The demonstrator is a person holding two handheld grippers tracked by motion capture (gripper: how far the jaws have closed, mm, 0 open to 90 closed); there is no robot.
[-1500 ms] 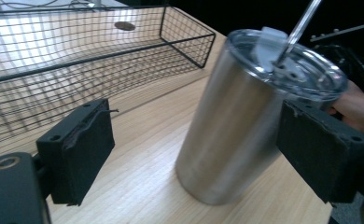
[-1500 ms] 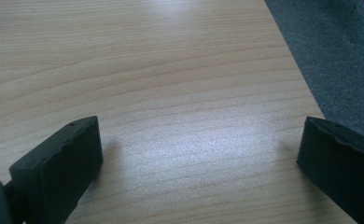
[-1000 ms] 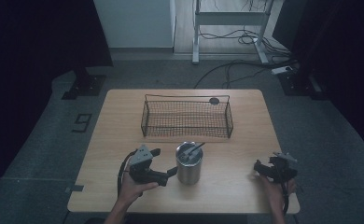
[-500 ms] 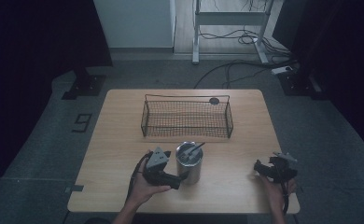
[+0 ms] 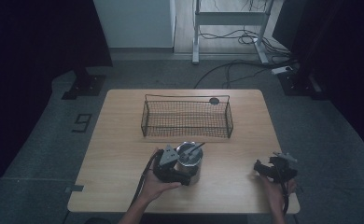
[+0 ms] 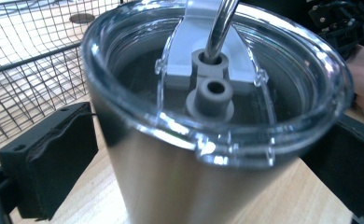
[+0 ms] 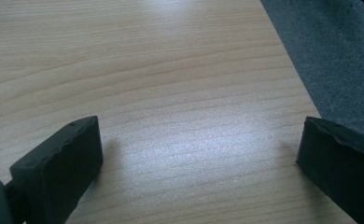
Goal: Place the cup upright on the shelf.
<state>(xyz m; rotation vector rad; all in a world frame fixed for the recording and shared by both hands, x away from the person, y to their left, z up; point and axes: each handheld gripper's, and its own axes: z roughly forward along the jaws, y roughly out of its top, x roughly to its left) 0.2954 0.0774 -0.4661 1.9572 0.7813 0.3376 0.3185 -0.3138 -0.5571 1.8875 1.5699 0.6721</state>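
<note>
A steel tumbler point(image 5: 192, 164) with a clear lid and a metal straw point(image 5: 197, 147) stands near the table's front middle. My left gripper point(image 5: 187, 171) is open, and its jaws straddle the tumbler's body just below the lid. Up close, the tumbler point(image 6: 189, 177) stands between the two black pads point(image 6: 47, 163), and the straw point(image 6: 220, 23) rises from a grey hole in the lid. My right gripper point(image 5: 260, 167) rests open near the front right of the table. Bare wood lies between its fingertips point(image 7: 59, 163).
An empty black wire basket point(image 5: 187, 97) stands across the middle of the table point(image 5: 115, 140), just behind the tumbler. A small black disc point(image 5: 213, 101) lies by its far right corner. The table's right edge point(image 7: 287, 60) is close to my right gripper, with grey carpet beyond.
My left gripper has moved right, from beside the tumbler to around it. The right gripper has stayed put.
</note>
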